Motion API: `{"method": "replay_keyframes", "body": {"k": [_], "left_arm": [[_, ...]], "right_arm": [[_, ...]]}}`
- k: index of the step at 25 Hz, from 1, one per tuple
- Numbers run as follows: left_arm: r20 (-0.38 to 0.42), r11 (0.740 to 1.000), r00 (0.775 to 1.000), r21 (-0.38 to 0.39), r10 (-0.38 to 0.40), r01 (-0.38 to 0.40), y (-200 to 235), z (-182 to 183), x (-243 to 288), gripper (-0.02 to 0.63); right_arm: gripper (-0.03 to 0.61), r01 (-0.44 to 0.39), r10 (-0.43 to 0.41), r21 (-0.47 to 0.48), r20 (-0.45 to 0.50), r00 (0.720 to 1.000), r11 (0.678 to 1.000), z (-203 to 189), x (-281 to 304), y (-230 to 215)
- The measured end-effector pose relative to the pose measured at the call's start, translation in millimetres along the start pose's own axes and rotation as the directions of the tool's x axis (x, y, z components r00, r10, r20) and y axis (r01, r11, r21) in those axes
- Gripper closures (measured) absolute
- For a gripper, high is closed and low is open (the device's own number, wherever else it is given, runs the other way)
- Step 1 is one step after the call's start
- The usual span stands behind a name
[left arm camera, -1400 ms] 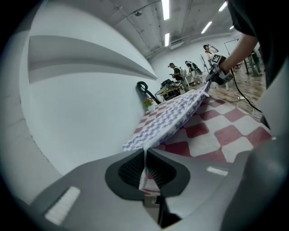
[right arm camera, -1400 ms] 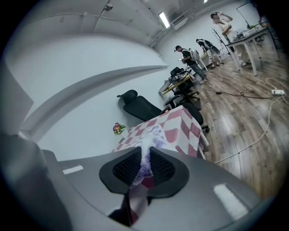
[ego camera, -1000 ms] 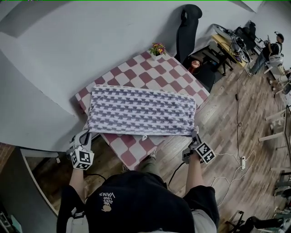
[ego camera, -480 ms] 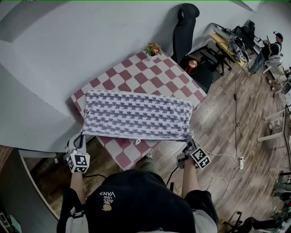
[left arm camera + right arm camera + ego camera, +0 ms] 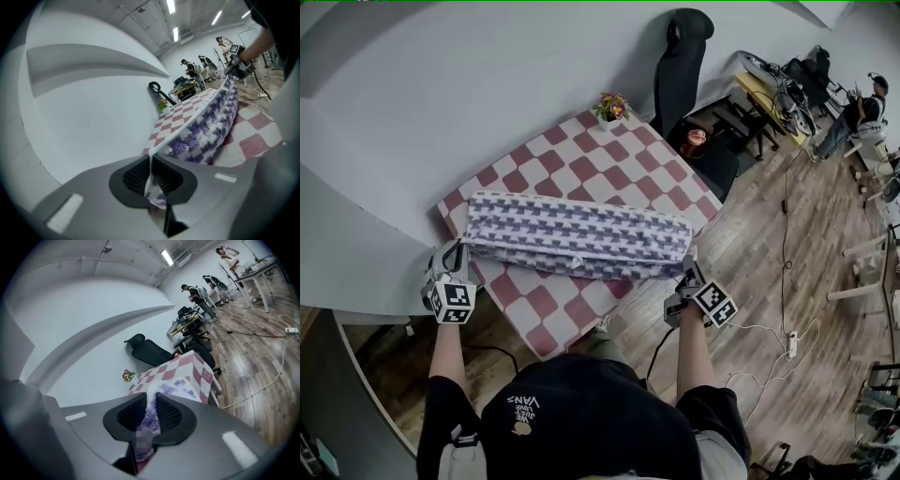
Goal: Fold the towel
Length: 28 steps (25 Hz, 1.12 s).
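Observation:
The purple-and-white patterned towel (image 5: 577,232) lies across the checked table (image 5: 609,155), with its near long edge lifted off the cloth. My left gripper (image 5: 459,251) is shut on the near left corner, and my right gripper (image 5: 687,265) is shut on the near right corner. In the left gripper view the towel (image 5: 206,119) stretches taut from the left gripper (image 5: 151,177) toward the right gripper (image 5: 236,65). In the right gripper view a bunched towel corner (image 5: 152,408) is pinched in the right gripper (image 5: 151,420).
A small pot of flowers (image 5: 611,103) stands at the table's far corner. A black office chair (image 5: 680,56) is behind the table, with a copper-coloured object (image 5: 697,137) beside it. Cables and a power strip (image 5: 790,342) lie on the wooden floor at the right. People stand at desks (image 5: 853,108) far right.
Both grippers have risen and moved toward the far side, carrying the towel's near edge with them. The towel looks narrower, and more checked cloth shows at the near side.

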State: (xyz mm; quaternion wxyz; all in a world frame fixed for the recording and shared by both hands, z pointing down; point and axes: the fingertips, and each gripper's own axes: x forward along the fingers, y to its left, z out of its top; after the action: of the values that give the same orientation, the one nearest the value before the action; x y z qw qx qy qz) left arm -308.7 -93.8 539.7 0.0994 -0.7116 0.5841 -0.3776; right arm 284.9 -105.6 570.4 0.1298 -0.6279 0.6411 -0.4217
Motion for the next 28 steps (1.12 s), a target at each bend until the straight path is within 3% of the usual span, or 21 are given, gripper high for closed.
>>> {"method": "replay_keyframes", "body": {"k": [7,12,22,28], "left_arm": [[-0.077,0.999,0.997,-0.036,-0.026,0.024,9,3,68,0.595],[-0.165,0.996,0.984,-0.058,-0.073,0.064,9,-6,113,0.595],[-0.292,0.986,0.944,-0.107,-0.152,0.126,-5,-19,175,0.595],[-0.382,0.97,0.905,-0.218,-0.189,0.111,-13,-34,196,0.592]], "right_arm": [[0.519,-0.003,0.0,-0.062,-0.054,0.999,0.998,22,73,8],[0.518,0.032,-0.043,-0.095,-0.119,0.992,0.995,20,123,-1],[0.511,0.127,-0.146,-0.122,-0.168,0.975,0.984,15,172,-25],[0.445,0.176,-0.198,-0.132,-0.172,0.965,0.975,14,176,-38]]}}
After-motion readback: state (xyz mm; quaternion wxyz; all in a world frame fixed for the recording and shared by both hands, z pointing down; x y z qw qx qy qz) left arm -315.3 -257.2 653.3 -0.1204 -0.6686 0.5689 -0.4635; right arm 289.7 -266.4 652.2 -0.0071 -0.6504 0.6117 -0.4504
